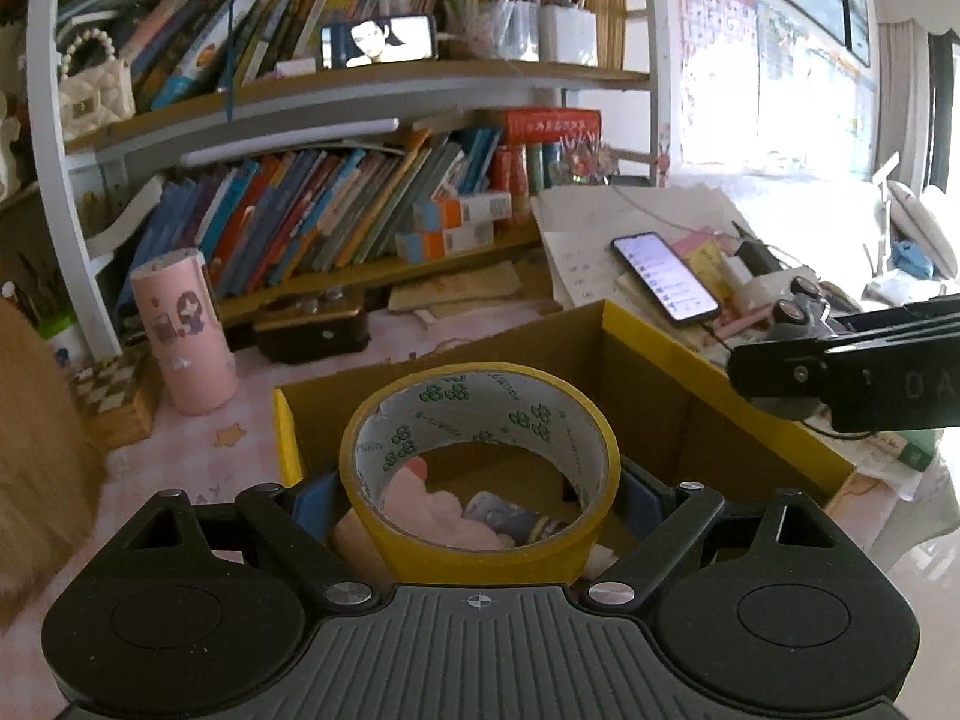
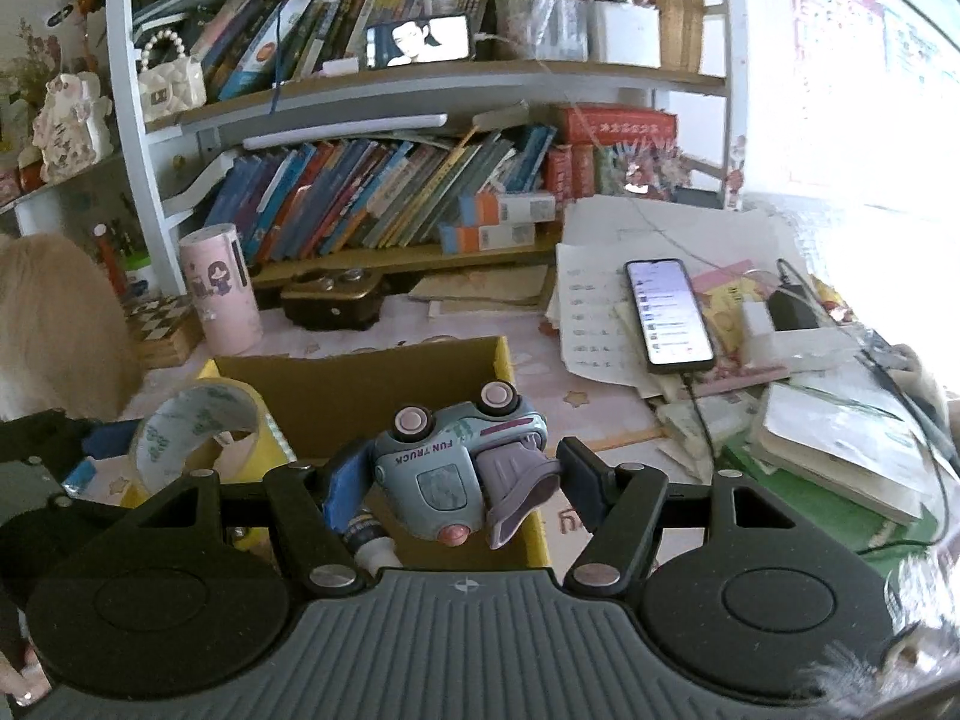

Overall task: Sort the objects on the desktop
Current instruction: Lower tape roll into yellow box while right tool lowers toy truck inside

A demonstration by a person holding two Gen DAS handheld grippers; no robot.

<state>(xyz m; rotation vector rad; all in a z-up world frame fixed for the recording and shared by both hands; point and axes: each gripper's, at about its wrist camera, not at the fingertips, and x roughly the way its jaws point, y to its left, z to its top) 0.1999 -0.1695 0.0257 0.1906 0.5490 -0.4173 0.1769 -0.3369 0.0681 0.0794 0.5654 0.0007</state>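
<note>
Gripping a roll of yellow tape (image 1: 480, 468) across its width, the left gripper (image 1: 477, 495) has its blue pads spread wide and pressed on the roll's two sides. The roll stands on edge above the near wall of the cardboard box (image 1: 648, 372), and through its hole a pink soft thing and a small bluish item show on the box's floor.

The right gripper (image 2: 462, 480) has its jaws about half apart, closed on a pale blue toy truck (image 2: 450, 462) — lettered FUN TRUCK, tipped with its wheels toward the far side and its purple scoop hanging down on the right. The truck hangs over the box's near right corner; in the left wrist view this gripper reaches in from the right of the box.

Beyond the box on the desk, a pink cylinder (image 1: 183, 330) stands upright to the far left beside a chessboard case (image 2: 162, 324), and a dark brown case (image 1: 312, 327) sits straight behind. Right of the box a lit phone (image 2: 669, 315) lies on loose papers — its cable plugged in.
</note>
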